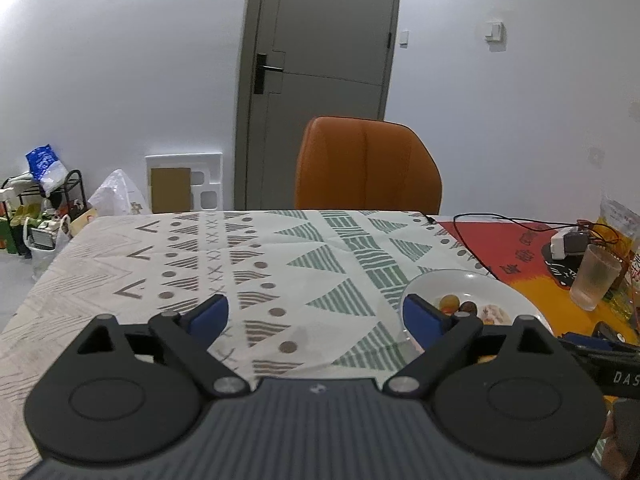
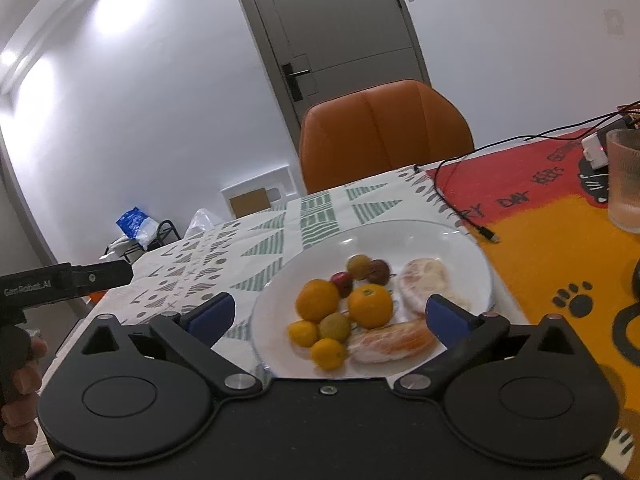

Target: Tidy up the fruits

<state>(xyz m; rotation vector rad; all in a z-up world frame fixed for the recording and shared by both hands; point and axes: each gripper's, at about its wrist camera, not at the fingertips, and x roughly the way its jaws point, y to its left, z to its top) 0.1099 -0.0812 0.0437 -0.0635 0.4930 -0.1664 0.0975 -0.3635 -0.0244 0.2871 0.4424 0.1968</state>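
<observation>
While both tools hang above the tabletop [image 1: 120, 248], neither grips anything: the left tool [image 1: 315, 314] has its blue pads [image 1: 210, 314] spread wide over the patterned cloth [image 1: 304, 256], and the right tool [image 2: 330, 314] is just as released, its pads [image 2: 446, 316] flanking the near side of the plate [image 2: 460, 248] without touching any fruit.

On the white plate lies the fruit, somewhat blurred: two oranges [image 2: 370, 306] side by side near the middle, three smaller yellow-orange fruits [image 2: 328, 354] in front of them, a greenish one [image 2: 335, 326] among these, and a few small dark red and brownish ones [image 2: 378, 272] behind. Peeled citrus pieces [image 2: 394, 342] lie at the plate's right side, one pale round piece [image 2: 424, 282] farther back.

From the left wrist view the plate [image 1: 452, 280] sits right of that tool, at the seam where the cloth meets a red-and-orange mat [image 2: 552, 248]. A frosted glass [image 2: 626, 180] stands on the mat, well apart from the plate, with a black cable [image 2: 452, 196] trailing between them. An orange chair [image 1: 368, 164] stands at the far edge, before a grey door [image 1: 328, 40].
</observation>
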